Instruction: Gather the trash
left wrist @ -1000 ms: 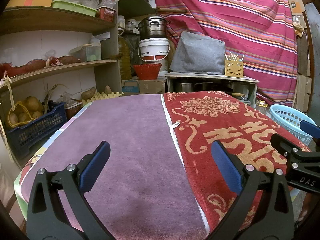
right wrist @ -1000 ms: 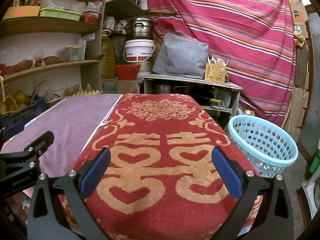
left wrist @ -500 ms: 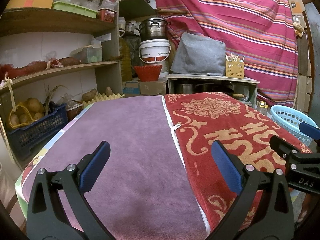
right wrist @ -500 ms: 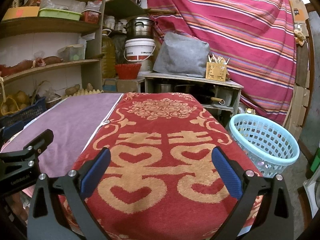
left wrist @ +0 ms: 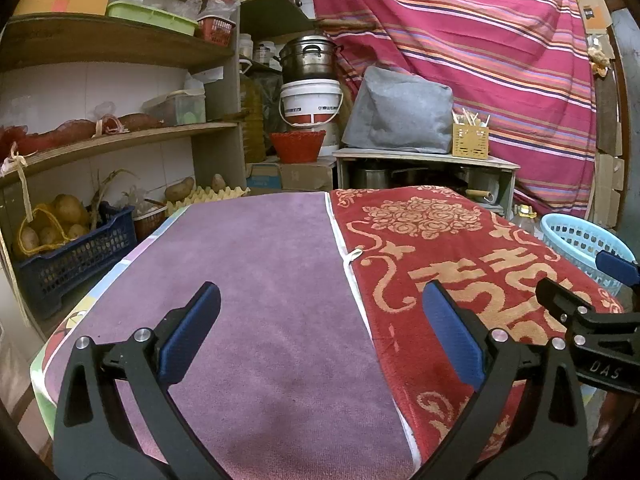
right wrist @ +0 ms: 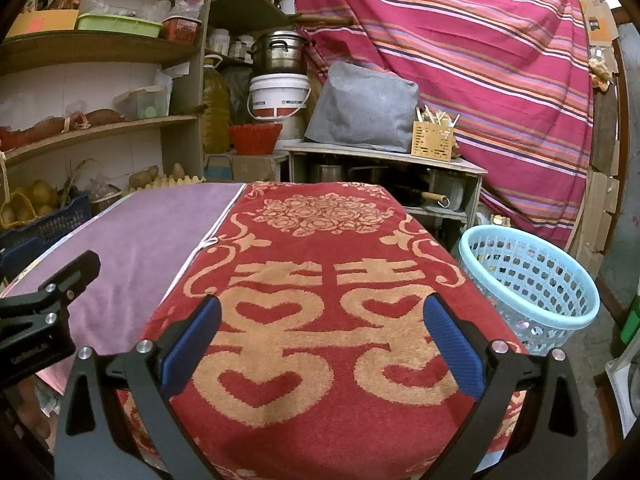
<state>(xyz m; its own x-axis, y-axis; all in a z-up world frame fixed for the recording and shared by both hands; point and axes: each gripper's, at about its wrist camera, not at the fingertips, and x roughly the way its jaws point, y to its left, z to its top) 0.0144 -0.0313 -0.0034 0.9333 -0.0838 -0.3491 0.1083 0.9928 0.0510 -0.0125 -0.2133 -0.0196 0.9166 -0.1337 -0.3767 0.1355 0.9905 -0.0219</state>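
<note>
The left gripper [left wrist: 320,332] is held low over the near edge of the bench [left wrist: 100,292], and its two blue-padded fingers [left wrist: 188,340] stand wide apart with nothing between them. Under this gap lies the purple towel [left wrist: 264,280], which covers the left half of the bench. The right gripper [right wrist: 320,340] is in the same state: its fingers [right wrist: 452,344] are spread wide and hold nothing, and below them is the red towel [right wrist: 320,280] with the golden hearts and flowers, which covers the right half. The two towels touch along a white seam in the middle of the bench.

On both towels I can see no piece of trash; the cloth in front of the fingers and between them is bare. The light blue basket [right wrist: 532,280] stands on the floor just beside the right edge of the bench, to the right of the right gripper and lower than it. Through its holes some small coloured things show at the bottom, but they are too small to tell what they are. In the left wrist view the basket [left wrist: 580,240] is at the far right, behind the black body of the right gripper [left wrist: 592,320].

Behind the bench there are wooden shelves [left wrist: 112,140] with potatoes, a white bucket [left wrist: 312,100] and a striped cloth [left wrist: 480,40] that hangs on the wall.
</note>
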